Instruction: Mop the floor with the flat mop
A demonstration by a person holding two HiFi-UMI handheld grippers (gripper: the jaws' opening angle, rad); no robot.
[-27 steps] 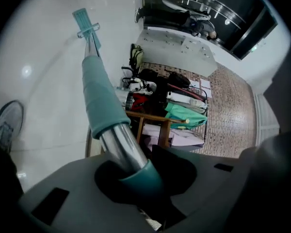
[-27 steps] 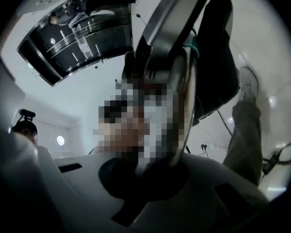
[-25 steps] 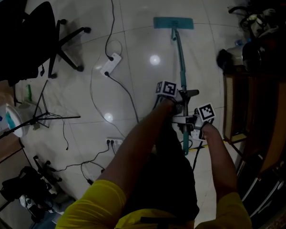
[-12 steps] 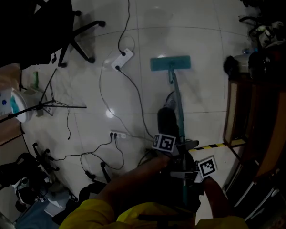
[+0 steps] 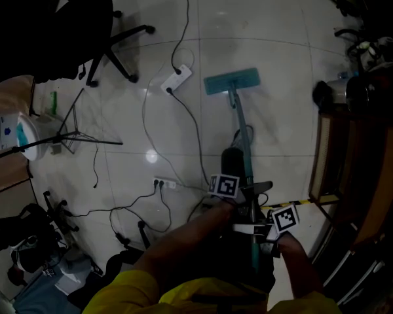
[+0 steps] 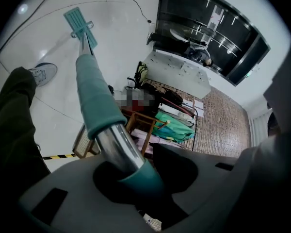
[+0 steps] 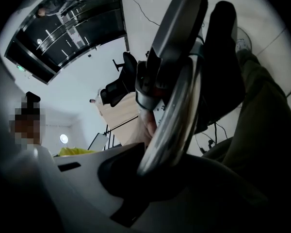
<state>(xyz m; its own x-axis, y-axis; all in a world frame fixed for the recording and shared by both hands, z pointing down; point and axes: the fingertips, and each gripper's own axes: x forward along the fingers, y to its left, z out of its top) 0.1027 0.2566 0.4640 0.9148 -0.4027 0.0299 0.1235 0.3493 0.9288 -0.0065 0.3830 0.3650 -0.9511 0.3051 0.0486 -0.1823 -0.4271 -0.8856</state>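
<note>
The flat mop's teal head (image 5: 230,81) lies on the pale tiled floor, slightly skewed. Its handle (image 5: 243,150) runs back toward me, teal sleeve first, then bare metal. My left gripper (image 5: 247,195) is shut on the handle, with its marker cube to the left. Just below it, my right gripper (image 5: 253,230) is shut on the handle too. In the left gripper view the handle (image 6: 101,111) passes through the left gripper (image 6: 132,174) out to the mop head (image 6: 77,19). In the right gripper view the metal handle (image 7: 170,121) sits in the right gripper (image 7: 146,173).
A white power strip (image 5: 177,78) with its cable lies just left of the mop head; a second strip (image 5: 158,184) and more cables lie nearer. A black office chair (image 5: 72,25) and a stand (image 5: 71,135) are at left. Wooden furniture (image 5: 354,162) lines the right. My leg (image 5: 232,165) stands beside the handle.
The mop head has slid back across the floor toward me and turned a little. Both grippers have drawn back with the handle, still shut on it. My leg has come into view.
</note>
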